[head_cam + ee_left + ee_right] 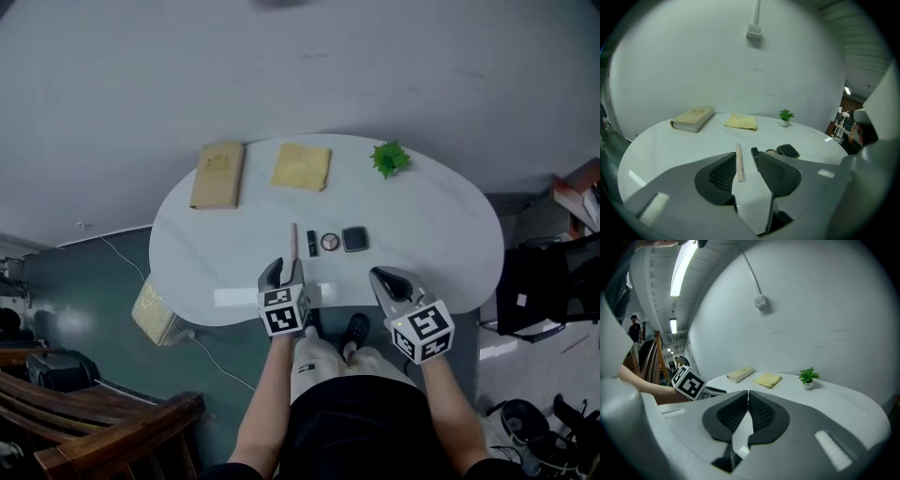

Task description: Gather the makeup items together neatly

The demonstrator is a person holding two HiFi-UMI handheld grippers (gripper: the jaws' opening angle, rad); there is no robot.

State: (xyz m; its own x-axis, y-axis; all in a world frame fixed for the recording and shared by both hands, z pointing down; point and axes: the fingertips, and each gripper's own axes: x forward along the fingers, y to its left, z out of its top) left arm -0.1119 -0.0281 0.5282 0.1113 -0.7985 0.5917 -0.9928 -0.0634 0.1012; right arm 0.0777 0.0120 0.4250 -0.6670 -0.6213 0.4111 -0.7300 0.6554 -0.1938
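Four makeup items on the one white table, and they sit in a tight row near its front edge: a pale pink stick at the row's left end, a black tube just beside it, then a round compact, then a square compact at the right end. All four lie flat on the tabletop, close together, none in a grip. Two grippers are in play. The left gripper hangs just in front of the stick, and in its own view the jaws stand moderately apart with nothing pressed between the pads; the stick shows through the gap but lies on the table beyond the tips, with the black tube beside it and the square compact further right. The right gripper is off to the right of the row, near the table's front edge, and its view shows the jaws closed together, pad against pad, holding nothing. That same view catches the left gripper's one marker cube off to the side. Along the far side of the table, well apart from the makeup: one tan book at left, one yellow cloth in the middle, one small green plant at right.
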